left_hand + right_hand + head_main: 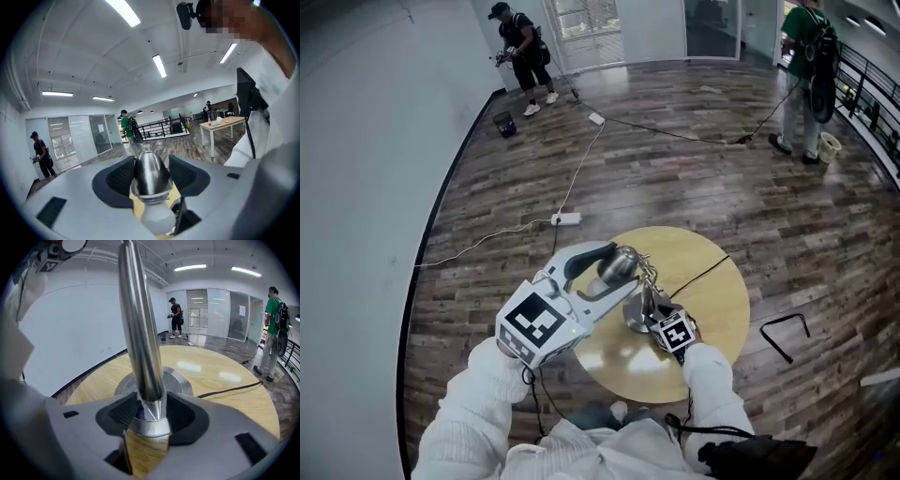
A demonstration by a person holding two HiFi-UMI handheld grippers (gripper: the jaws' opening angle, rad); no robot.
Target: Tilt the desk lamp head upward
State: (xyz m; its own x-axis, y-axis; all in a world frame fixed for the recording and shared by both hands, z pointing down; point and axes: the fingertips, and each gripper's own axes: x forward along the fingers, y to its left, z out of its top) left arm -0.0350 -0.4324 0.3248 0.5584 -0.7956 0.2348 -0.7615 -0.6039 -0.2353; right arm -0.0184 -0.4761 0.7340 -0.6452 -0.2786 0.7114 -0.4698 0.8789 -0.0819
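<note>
Lamp head (149, 173) up above round table (712, 291), clamped between left gripper (619, 270) pads. Right gripper (651, 305) clenched on lamp pole (140, 333) just above base (180, 380) on table.

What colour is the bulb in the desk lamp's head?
White. The bulb in the silver lamp head shows best in the left gripper view.

— How's the lamp (619, 265) sitting?
— Round metal base (180, 380) flat on the wooden desk (225, 394), shiny pole (138, 333) rising from it, clamped in my right tool (147, 412).
— And the lamp head (149, 171)?
— Silver cone, white bulb (157, 220) showing, pinched in my left tool (149, 178).
</note>
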